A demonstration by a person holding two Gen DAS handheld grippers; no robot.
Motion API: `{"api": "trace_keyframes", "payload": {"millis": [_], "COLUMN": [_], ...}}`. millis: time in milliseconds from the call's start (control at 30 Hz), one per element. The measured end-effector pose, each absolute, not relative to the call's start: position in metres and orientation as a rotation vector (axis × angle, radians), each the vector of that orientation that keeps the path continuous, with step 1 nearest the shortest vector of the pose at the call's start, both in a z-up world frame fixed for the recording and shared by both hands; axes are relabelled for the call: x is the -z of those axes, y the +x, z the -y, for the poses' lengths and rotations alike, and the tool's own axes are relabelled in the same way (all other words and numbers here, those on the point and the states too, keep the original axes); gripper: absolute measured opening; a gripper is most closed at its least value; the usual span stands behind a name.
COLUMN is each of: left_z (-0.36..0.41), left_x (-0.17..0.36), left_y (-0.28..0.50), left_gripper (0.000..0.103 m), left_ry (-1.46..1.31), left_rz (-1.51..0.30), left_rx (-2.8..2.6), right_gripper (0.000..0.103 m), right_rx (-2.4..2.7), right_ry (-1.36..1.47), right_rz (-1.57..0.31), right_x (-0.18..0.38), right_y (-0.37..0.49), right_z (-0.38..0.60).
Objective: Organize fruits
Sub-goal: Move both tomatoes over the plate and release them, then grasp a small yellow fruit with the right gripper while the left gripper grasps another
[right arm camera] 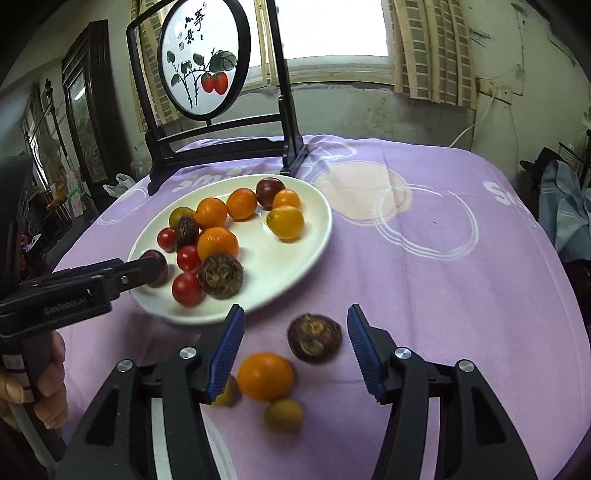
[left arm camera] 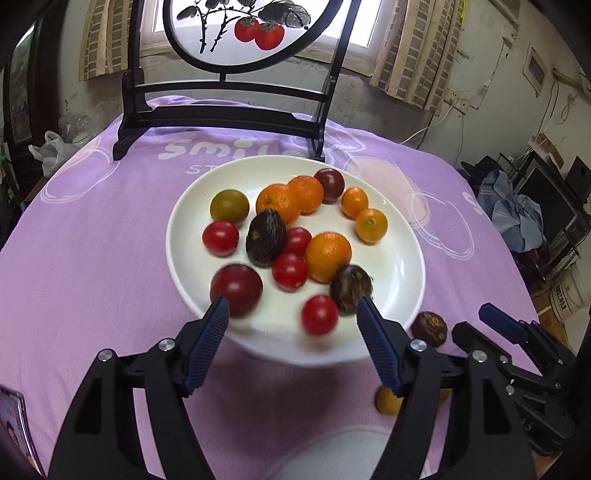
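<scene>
- Left tongs – spread, pinching nothing, over the six o'clock rim of the white plate of fruit.
- Right tongs – spread, empty; a brown wrinkled fruit lies loose between the tips.
- Orange fruit on the purple cloth, at seven o'clock from the wrinkled one.

Daylight from window behind, fisheye-bent edges w/ dark corners, near fruit slightly blurred.

Left claw and right claw both angle downward, jaws apart, gripping nothing.
</scene>
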State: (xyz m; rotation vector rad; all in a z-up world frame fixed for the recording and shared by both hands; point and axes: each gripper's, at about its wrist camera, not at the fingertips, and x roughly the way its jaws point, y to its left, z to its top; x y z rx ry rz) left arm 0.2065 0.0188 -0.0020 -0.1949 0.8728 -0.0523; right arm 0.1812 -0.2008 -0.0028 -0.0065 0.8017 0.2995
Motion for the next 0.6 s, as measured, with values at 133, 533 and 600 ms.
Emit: {"api": "trace_keyframes", "payload": {"millis": [133, 533, 600], "left_z": [-0.013, 0.007, 0.009], "left_x": [0.007, 0.030, 0.036], "left_y": [0.185, 0.143, 0.141], "left_gripper": [0.075, 0.080, 0.080], "left_ry": [-0.172, -0.073, -0.067], "left_rz": [-0.890, -0.958, -0.974], "left_rx": [0.051, 0.041, 0.045], "right_gripper": [0.059, 0.058, 0.052], "right_rx": [-0.296, -0.343, -0.347], "right_ry": [-0.003, -0.158, -0.167], "right_rz": [-0.812, -0.879, -0.885], "right_x": [0.004, 0.031, 0.036], "right_y": [0.167, 0.144, 0.145], "right_z": [0.213, 0.191, 0.187]}}
